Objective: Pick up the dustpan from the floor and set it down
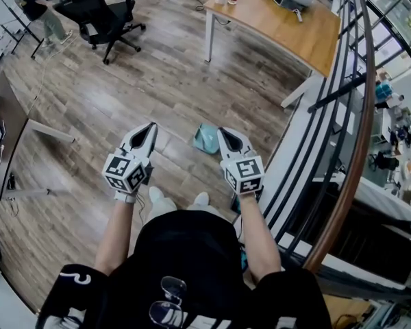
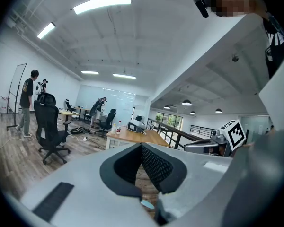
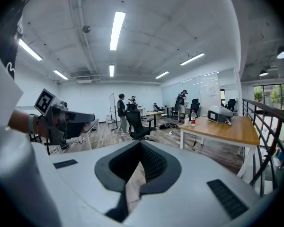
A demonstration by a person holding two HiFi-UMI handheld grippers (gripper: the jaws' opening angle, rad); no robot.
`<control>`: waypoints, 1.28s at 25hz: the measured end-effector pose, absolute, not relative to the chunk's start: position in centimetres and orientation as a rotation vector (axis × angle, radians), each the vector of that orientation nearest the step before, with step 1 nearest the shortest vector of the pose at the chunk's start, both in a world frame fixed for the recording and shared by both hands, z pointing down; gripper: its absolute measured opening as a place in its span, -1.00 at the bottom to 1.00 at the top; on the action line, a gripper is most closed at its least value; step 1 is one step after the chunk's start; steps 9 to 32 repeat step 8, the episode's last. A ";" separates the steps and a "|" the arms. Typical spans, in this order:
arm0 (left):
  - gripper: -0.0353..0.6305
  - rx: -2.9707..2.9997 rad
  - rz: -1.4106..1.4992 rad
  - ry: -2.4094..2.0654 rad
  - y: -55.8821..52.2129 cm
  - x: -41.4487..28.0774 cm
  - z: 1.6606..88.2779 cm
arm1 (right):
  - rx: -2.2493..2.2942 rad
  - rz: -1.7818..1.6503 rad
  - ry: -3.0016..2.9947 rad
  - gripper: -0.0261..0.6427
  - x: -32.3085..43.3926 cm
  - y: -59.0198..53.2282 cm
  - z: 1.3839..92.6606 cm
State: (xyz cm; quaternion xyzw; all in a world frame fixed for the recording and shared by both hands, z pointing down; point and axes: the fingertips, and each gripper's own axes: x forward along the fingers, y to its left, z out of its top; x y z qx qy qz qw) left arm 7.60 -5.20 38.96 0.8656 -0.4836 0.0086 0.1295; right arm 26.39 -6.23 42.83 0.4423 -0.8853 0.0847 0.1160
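Note:
A teal dustpan (image 1: 206,140) lies on the wooden floor just ahead of the person's feet. My left gripper (image 1: 151,125) is held above the floor to the left of it, jaws together and holding nothing. To the dustpan's right, my right gripper (image 1: 222,130) has its tip close beside the pan in the head view, also shut and holding nothing. The left gripper view shows its jaws (image 2: 142,145) meeting at the tip, with a sliver of teal below them. In the right gripper view the jaws (image 3: 140,143) meet too, and the dustpan is hidden.
A wooden table (image 1: 281,16) with bottles and a white device stands ahead on the right. Black office chairs (image 1: 99,16) and a person (image 1: 34,5) are at the far left. A dark railing (image 1: 342,129) runs along the right, and a desk (image 1: 7,136) stands at the left.

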 end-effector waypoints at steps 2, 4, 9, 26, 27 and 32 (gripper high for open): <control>-0.91 2.517 0.024 -1.404 -5.3 7.7 39.0 | 1.303 0.237 -2.593 -0.94 26.6 -6.5 42.8; -0.91 2.519 0.025 -1.403 -5.2 7.9 39.0 | 1.306 0.240 -2.591 -0.94 26.7 -6.4 42.7; -0.91 2.520 0.028 -1.401 -4.9 8.2 38.7 | 1.305 0.242 -2.591 -0.94 26.9 -6.1 42.4; -0.91 2.520 0.028 -1.401 -4.9 8.2 38.7 | 1.305 0.242 -2.591 -0.94 26.9 -6.1 42.4; -0.91 2.520 0.028 -1.401 -4.9 8.2 38.7 | 1.305 0.242 -2.591 -0.94 26.9 -6.1 42.4; -0.91 2.520 0.028 -1.401 -4.9 8.2 38.7 | 1.305 0.242 -2.591 -0.94 26.9 -6.1 42.4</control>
